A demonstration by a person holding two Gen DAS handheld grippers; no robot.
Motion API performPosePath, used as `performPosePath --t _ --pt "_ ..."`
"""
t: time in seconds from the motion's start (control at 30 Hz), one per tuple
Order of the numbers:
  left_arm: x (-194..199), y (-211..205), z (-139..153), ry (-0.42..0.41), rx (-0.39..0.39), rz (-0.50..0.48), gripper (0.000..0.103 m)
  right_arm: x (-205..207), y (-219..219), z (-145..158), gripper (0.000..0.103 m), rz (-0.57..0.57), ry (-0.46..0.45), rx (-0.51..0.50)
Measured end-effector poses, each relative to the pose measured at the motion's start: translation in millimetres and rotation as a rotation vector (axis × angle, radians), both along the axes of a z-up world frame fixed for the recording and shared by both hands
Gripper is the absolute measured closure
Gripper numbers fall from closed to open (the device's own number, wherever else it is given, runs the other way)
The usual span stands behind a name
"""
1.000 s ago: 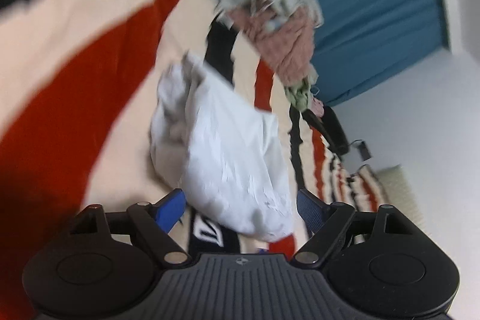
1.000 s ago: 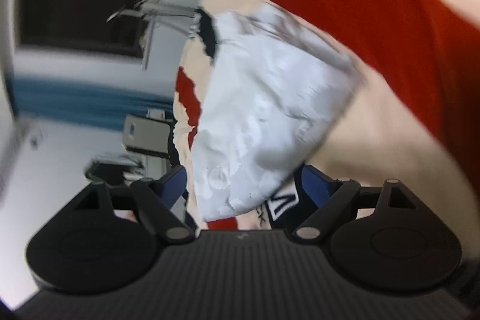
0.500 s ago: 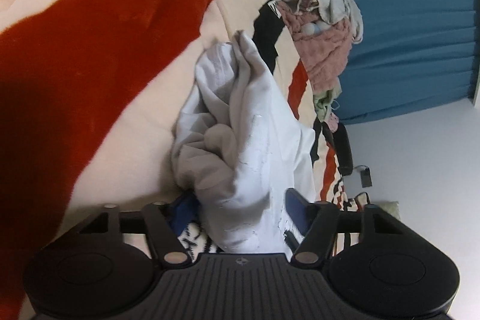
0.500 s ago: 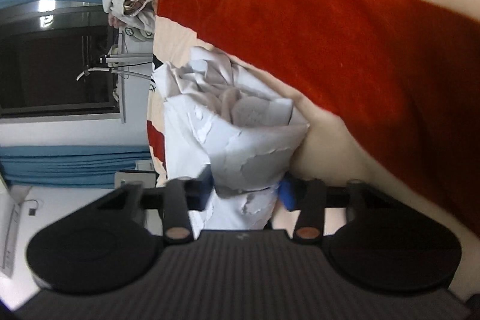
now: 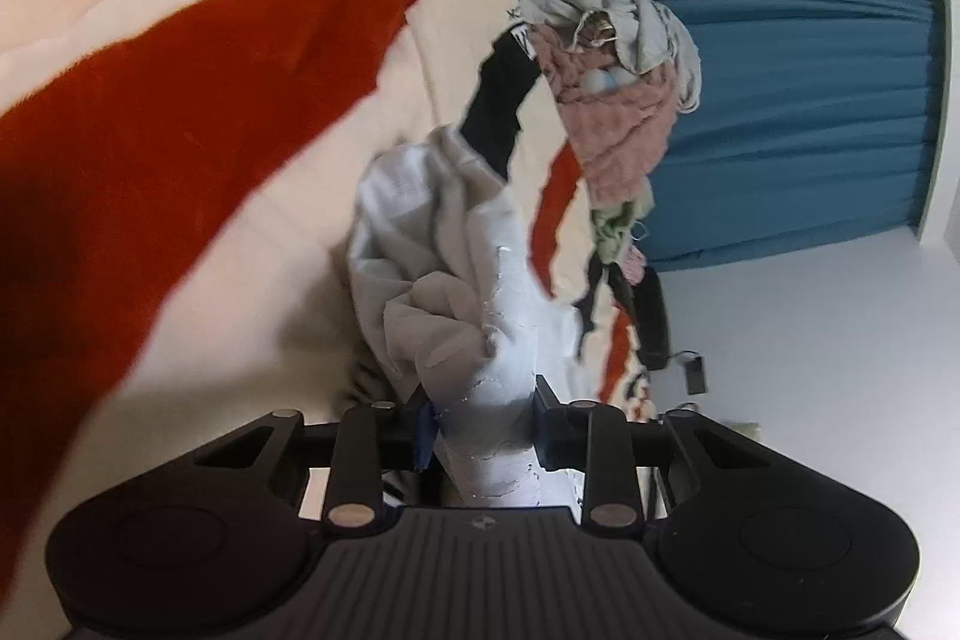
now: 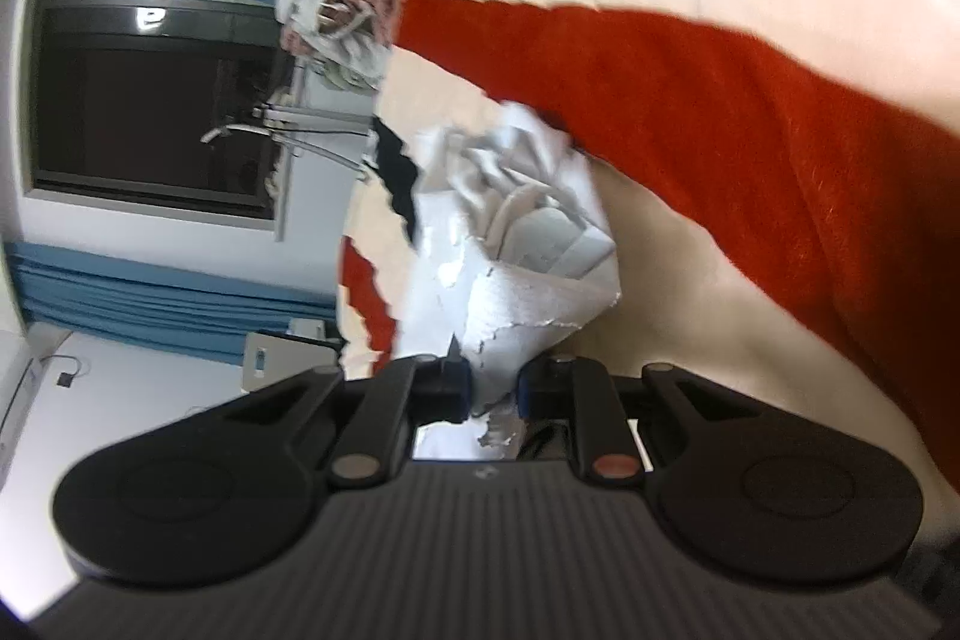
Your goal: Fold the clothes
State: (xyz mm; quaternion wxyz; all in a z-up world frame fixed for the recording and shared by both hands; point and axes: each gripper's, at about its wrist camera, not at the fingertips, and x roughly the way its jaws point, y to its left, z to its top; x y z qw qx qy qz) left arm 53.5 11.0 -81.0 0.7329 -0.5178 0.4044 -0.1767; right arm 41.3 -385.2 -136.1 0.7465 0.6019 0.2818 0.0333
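Nearby, clothes pile point(image 5: 606, 100), striped blanket point(image 5: 180, 112), both claws gripping white garment point(image 5: 456, 292).

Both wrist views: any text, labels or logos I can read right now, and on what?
None can be read.
Black patch with white lettering on the striped blanket, left wrist view: too small and skewed to read.
Small emblem on the left gripper's body: too small to read.
Cracked print on the white garment held by both grippers: no letters can be made out.
Right wrist view: blurred, no text.
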Motion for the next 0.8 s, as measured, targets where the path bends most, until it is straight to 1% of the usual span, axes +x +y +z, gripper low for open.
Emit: performPosePath --t 0.1,0.2,0.27,0.37,0.53,0.63,0.73,0.8 --pt "-3.9 -8.2 29.3 0.003 -0.014 -0.021 0.072 -10.7 -11.2 18.5 0.086 0.001 -0.003 0.011" --pt "-3.6 -26.7 61.6 0.033 0.020 -0.065 0.072 -13.1 -31.7 37.1 0.086 0.004 0.022 0.042" --pt "8.6 -46.6 82.8 0.066 0.045 -0.103 0.072 -9.7 -47.6 51.3 0.086 -0.001 0.014 0.035" --pt "27.9 -76.3 111.9 0.066 0.084 -0.155 0.072 4.4 -74.9 66.6 0.086 -0.019 0.001 0.026" --pt "80.5 -139.1 154.4 0.039 0.190 -0.228 0.072 36.7 -123.5 86.4 0.086 -0.058 -0.021 0.014" --pt "122.9 -181.3 170.4 0.009 0.235 -0.257 0.072 73.2 -152.5 93.8 0.086 -0.095 -0.028 -0.024" --pt "176.6 -224.9 179.2 -0.010 0.238 -0.272 0.072 120.0 -184.6 107.7 0.086 -0.132 -0.048 -0.091" --pt "219.5 -253.7 180.0 -0.020 0.212 -0.280 0.073 151.4 -206.1 117.2 0.086 -0.157 -0.062 -0.136"
